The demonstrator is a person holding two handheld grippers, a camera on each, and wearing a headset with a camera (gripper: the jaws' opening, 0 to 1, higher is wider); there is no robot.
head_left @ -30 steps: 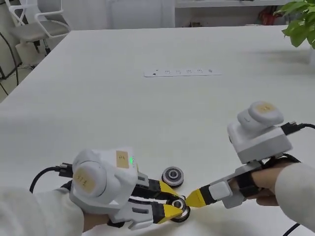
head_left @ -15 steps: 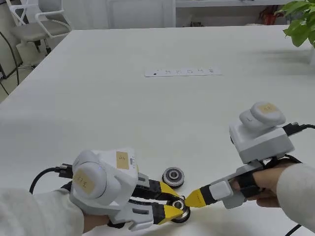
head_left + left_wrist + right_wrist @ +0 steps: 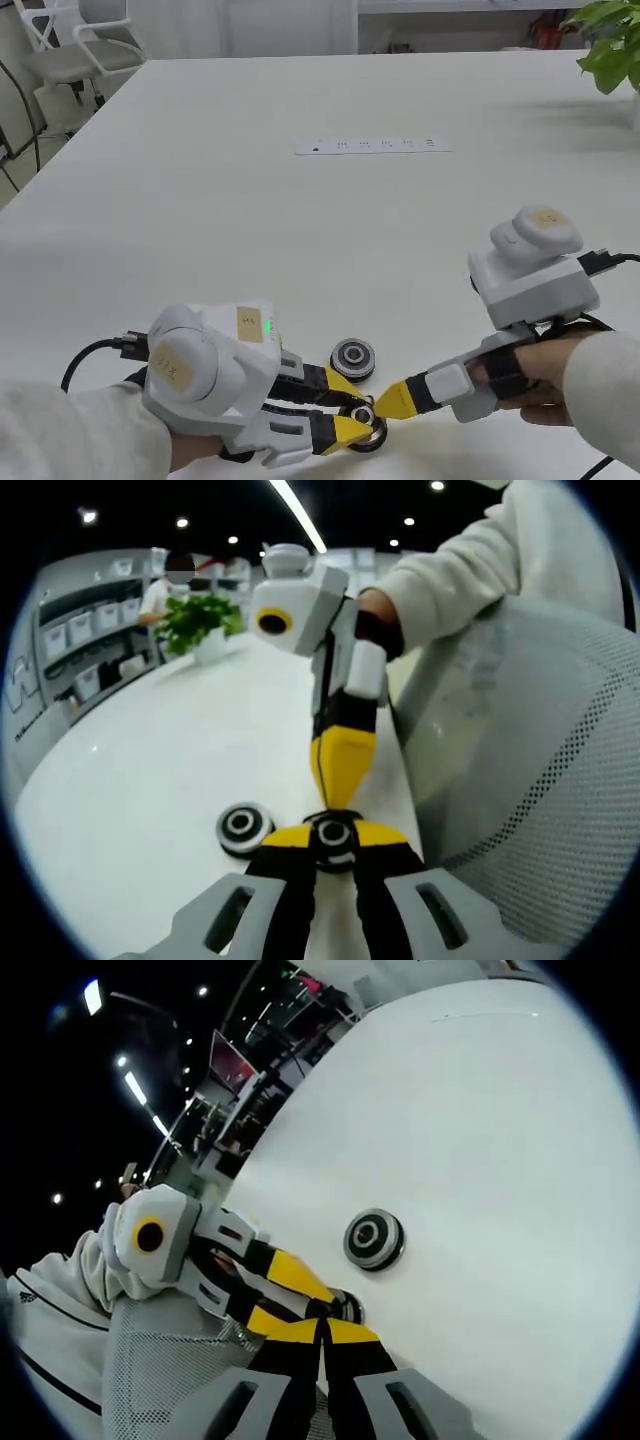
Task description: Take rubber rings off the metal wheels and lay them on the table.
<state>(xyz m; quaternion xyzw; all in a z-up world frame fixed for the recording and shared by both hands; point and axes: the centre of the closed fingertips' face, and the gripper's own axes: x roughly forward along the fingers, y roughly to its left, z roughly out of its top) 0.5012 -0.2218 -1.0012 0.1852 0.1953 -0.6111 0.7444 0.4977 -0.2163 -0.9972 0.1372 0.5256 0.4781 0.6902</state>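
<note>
While the left gripper (image 3: 352, 410) has its yellow jaws closed down to the width of the clamped wheel (image 3: 333, 832), one tip on each side of the rim, that wheel sits right between them at the near edge of the white counter (image 3: 300, 230). It lies flat, hub facing up, with its dark rubber ring (image 3: 322, 851) on the rim; being round, it has no long axis to call. In comes the right gripper (image 3: 388, 404) from the person's right, jaws pressed together into one yellow point, and that point meets the wheel's edge on the side away from the left gripper's body. Whether a sliver of rubber is nipped between those tips, I cannot tell. In the left gripper view the right gripper's point drops straight onto the wheel from above. Just beyond the jaws, apart from both grippers, the free wheel (image 3: 352, 357) lies flat too, hub up, black ring around it. Farther out across the counter lies a white power strip (image 3: 362, 147), and a potted plant (image 3: 610, 50) stands at the far right corner.
</note>
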